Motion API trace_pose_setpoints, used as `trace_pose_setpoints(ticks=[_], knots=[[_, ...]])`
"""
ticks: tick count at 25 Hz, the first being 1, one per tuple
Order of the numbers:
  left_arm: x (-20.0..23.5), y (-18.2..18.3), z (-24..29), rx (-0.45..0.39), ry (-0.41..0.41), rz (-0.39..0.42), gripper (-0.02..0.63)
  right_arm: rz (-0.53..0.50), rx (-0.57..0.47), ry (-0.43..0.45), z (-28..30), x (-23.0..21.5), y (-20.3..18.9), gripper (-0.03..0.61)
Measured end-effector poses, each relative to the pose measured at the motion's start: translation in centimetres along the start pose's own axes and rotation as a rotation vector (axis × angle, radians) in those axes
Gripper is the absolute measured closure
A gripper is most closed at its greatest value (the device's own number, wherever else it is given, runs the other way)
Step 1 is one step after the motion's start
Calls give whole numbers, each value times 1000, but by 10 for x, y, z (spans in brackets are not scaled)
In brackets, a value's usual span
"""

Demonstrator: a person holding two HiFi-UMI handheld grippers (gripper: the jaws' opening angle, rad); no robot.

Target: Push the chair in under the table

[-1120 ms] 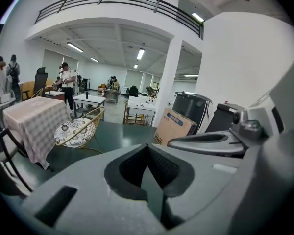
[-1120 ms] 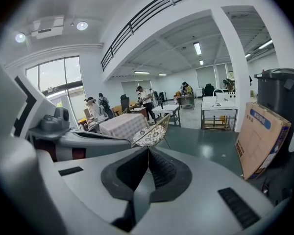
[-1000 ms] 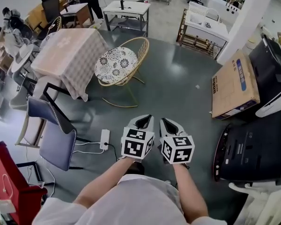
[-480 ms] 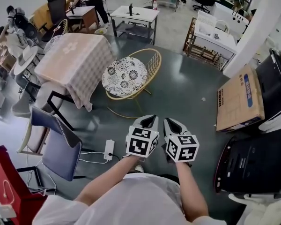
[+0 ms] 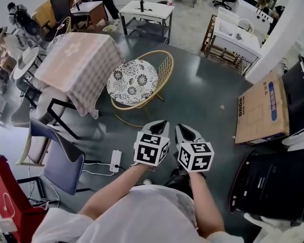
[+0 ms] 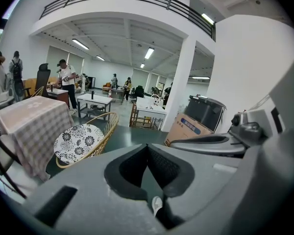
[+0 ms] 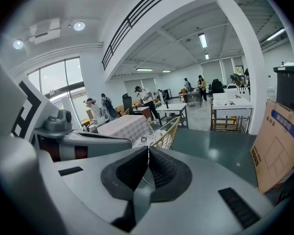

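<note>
Chair (image 5: 134, 80): wicker, floral cushion. It stands pulled out just beside the clothed table (image 5: 76, 59), not under it.
Left gripper (image 5: 159, 127): jaws together, nothing between them.
Right gripper (image 5: 184, 132): jaws together, nothing between them. The two are side by side, well short of the chair.
Step, as judged: approach, no contact yet.
Next move: set the closed tips against the chair's back rim, then push level toward the table.
</note>
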State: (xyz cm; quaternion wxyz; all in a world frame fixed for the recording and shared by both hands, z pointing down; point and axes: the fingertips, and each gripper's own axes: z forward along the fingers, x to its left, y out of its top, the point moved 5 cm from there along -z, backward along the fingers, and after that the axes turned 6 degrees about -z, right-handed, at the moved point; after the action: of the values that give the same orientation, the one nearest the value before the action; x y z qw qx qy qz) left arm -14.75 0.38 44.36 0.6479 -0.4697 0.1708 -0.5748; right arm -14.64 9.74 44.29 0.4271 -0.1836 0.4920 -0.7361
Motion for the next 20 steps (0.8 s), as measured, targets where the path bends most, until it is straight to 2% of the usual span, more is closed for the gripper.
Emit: trace_pose_setpoints(ticks=[11,16,20], knots=[[-15,45,105,5,116,-69,609,-47,54,142,54,-107,33,574],[-29,62,147,8,158,-73,609,-83,73,215,73,-150,47,574],[-25,74,167,6,216,-75,609,-130,83,271,90,-172,59,574]])
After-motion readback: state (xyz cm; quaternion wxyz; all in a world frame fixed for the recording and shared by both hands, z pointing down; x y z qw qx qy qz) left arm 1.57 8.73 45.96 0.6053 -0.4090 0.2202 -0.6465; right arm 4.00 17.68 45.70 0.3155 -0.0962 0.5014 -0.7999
